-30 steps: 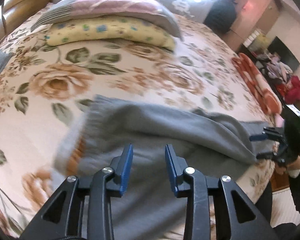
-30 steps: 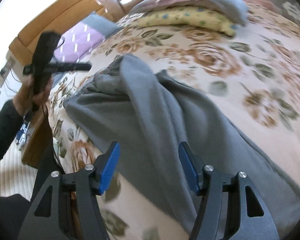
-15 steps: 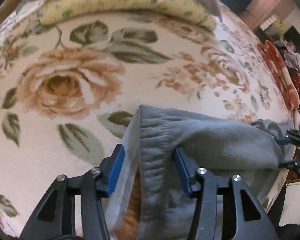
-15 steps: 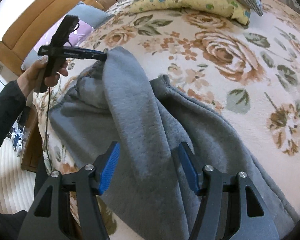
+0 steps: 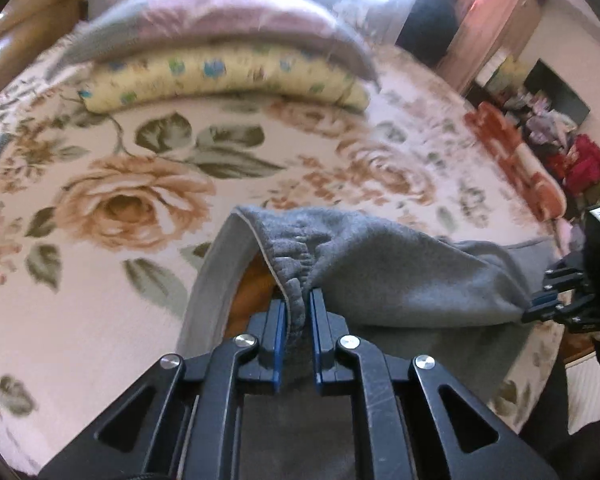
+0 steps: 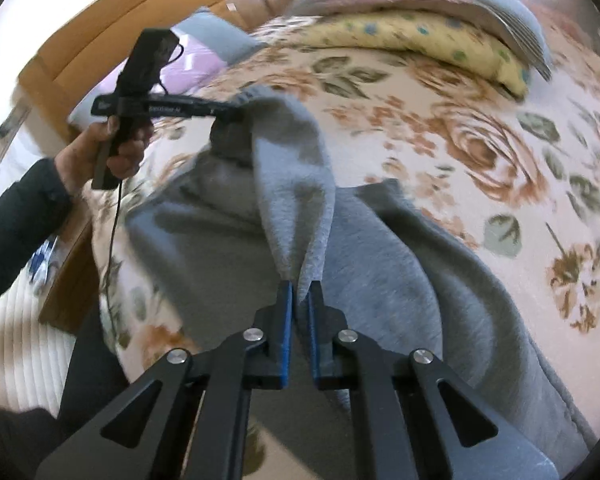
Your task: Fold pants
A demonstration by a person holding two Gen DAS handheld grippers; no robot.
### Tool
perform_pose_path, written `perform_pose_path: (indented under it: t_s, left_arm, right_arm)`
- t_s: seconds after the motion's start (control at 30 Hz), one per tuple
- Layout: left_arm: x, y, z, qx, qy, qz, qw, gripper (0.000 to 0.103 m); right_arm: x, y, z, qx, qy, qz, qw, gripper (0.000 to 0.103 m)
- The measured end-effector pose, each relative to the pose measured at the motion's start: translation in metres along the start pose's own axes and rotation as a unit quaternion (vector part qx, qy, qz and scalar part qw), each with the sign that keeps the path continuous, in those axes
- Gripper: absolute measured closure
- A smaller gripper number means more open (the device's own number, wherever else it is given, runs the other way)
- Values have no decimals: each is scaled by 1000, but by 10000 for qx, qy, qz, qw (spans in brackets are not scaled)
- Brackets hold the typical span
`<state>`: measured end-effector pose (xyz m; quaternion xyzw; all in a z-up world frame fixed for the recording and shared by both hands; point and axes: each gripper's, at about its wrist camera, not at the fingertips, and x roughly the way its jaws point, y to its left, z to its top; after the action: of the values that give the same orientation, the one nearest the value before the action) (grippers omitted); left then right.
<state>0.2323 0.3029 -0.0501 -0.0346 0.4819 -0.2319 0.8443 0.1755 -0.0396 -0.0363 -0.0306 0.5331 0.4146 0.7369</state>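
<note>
Floral bedspread (image 5: 112,320) is the work surface, large and mostly free on the far side, with a yellow pillow (image 5: 224,76) and a pink-grey pillow (image 5: 220,16) stacked at the head, a wooden headboard (image 6: 112,36) behind them, and a red-orange blanket (image 5: 516,168) lying along the far edge in the left wrist view. Grey pants (image 6: 400,264) lie bunched on the near part of the bed, one portion lifted off the surface, the rest spread flat toward the near edge. Step in hand looks like the first fold: both pinches are set and the raised cloth is ready to be carried over. Left gripper (image 5: 298,312) is clamped narrow on the elastic waistband (image 5: 296,252), with the orange lining showing inside the opening. Right gripper (image 6: 299,292) is closed tight on a ridge of the grey fabric further along, cloth tenting up from between the pads. Next move probably calls for raising both pinches together, keeping the span taut so the layers do not sag, then laying the lifted half over the flat half with edges matched. Room is good toward the pillows and across the roses; the near bed edge is close, part of the pants sits near it, so drag away from it, not toward. Left gripper seen from the right wrist view is well above the bedspread, so clearance to swing is fine
</note>
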Motion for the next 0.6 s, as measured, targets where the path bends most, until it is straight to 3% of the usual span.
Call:
perform_pose_path:
  t_s: [0.23,0.37,0.47,0.6]
  left_arm:
    - [-66,-13,-73,-157,-357,121,9992,94]
    - [-63,-10,-123,-367,16,284,9989,93]
    - [-66,-4,-155,-583,250,630,9960,93]
    - [-91,3,-171,-1159,-8,481,9921,89]
  right_arm:
    - [-1,43,-36,-482,267,428,9976,99]
    - [20,54,-58,-518,671,530,9950,99]
    - [31,60,-65,-506,921,483,9933,95]
    - [23,63,-56,-353,790,767,9933,90]
